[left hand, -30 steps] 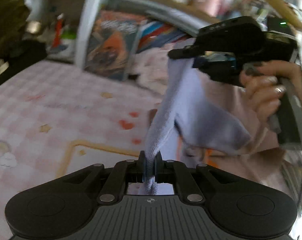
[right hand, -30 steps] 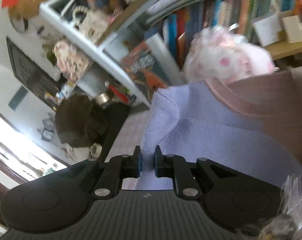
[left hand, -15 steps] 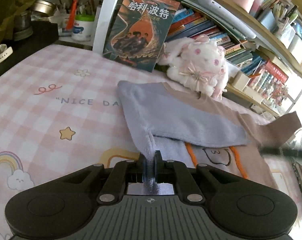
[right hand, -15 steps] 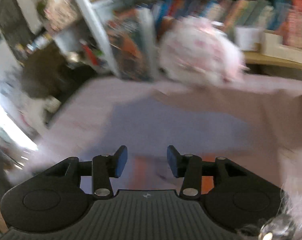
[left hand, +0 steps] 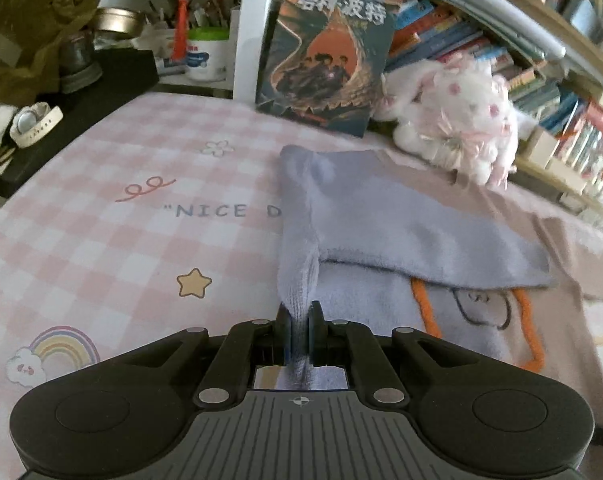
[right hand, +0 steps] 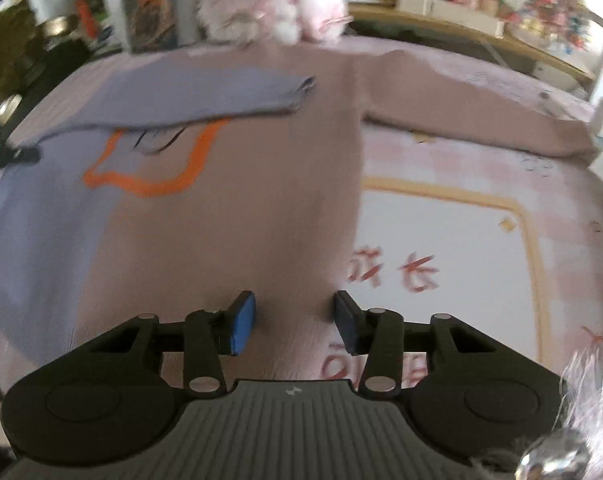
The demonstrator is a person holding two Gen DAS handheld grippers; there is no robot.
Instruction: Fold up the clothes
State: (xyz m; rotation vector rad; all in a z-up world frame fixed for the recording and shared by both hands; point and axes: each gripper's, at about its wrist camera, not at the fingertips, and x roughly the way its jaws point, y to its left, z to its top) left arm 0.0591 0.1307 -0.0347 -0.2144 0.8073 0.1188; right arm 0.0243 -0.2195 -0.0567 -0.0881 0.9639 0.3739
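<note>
Item: one knitted sweater (right hand: pixel 237 208), lilac and tan with an orange outline motif, lying face up on the pink checked surface (left hand: pixel 101 208) beside a plush rabbit (left hand: pixel 453 120) and a bookshelf (left hand: pixel 541 80).

Done: lilac sleeve (left hand: pixel 401 220) laid slantwise across the chest.

Left: tan sleeve (right hand: pixel 473 104) lies stretched out to the side, unfolded; body not yet doubled over. By my judgement, early in the fold.

Left tongs (left hand: pixel 299 328): pinched tight on the lilac edge of the sweater near the sleeve's fold, low over the surface.

Right tongs (right hand: pixel 295 318): jaws apart with nothing between them, lately closing somewhat, hovering over the tan body.
</note>
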